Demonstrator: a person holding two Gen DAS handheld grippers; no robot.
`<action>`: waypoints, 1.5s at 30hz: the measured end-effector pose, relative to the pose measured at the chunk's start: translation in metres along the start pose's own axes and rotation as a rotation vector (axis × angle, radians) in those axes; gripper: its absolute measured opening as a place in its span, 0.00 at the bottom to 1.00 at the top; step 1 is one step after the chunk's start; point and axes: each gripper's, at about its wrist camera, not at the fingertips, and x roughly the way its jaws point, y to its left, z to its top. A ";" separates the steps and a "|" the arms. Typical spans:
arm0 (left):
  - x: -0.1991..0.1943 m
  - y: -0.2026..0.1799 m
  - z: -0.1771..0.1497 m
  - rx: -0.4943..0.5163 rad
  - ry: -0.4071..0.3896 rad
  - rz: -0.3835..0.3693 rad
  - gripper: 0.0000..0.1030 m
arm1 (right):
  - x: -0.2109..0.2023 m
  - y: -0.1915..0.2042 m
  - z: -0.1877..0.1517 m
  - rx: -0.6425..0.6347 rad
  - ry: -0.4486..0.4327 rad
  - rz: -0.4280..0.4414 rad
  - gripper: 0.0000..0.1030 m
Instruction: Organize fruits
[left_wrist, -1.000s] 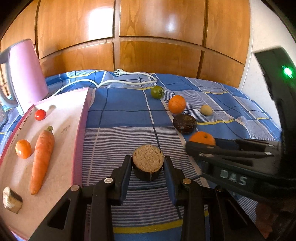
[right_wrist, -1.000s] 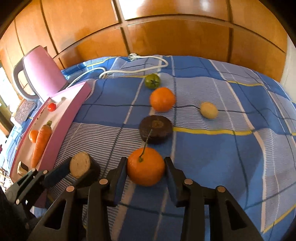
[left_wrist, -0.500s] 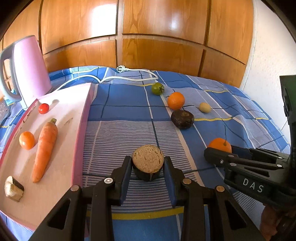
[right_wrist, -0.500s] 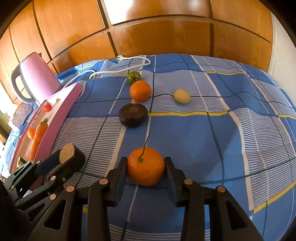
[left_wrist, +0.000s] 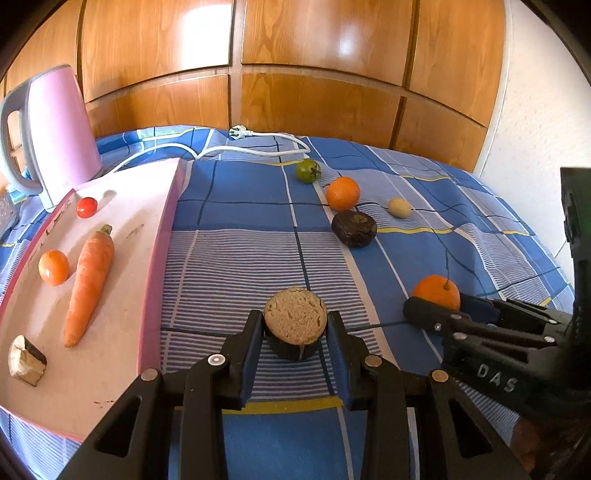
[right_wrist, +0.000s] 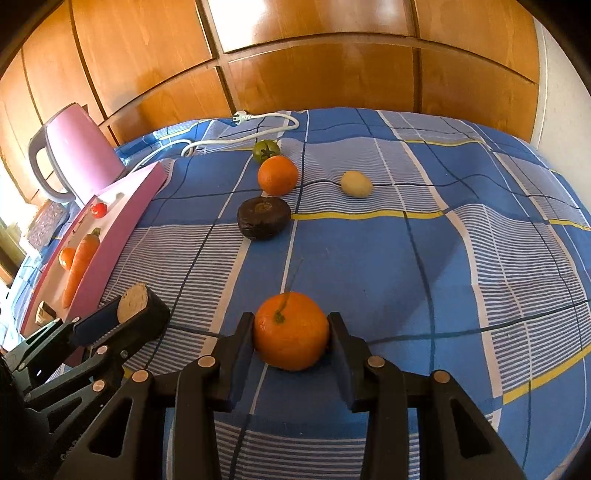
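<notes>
Both hand-held grippers loaded: left hand-held gripper on eggplant piece, right hand-held gripper on orange.

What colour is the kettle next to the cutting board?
The kettle is pink with a grey handle, clearest in the left wrist view.

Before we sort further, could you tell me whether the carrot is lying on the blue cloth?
No, the carrot lies on the pink board.

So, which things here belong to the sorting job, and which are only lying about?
Part of the job:
- aubergine piece in the left gripper
- stemmed orange in the right gripper
- second orange, green tomato, dark round piece, small pale piece
- pink board with carrot

Lying about:
- pink kettle
- white cable
</notes>
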 end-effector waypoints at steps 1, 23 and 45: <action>0.000 0.000 0.000 0.000 0.000 -0.001 0.34 | 0.000 0.001 -0.001 -0.010 -0.005 -0.007 0.39; 0.002 0.001 -0.005 -0.006 0.024 -0.004 0.34 | -0.002 0.009 -0.004 -0.057 -0.009 -0.056 0.39; -0.029 -0.002 -0.006 -0.006 -0.016 -0.020 0.34 | -0.015 0.012 -0.017 -0.059 -0.006 -0.049 0.38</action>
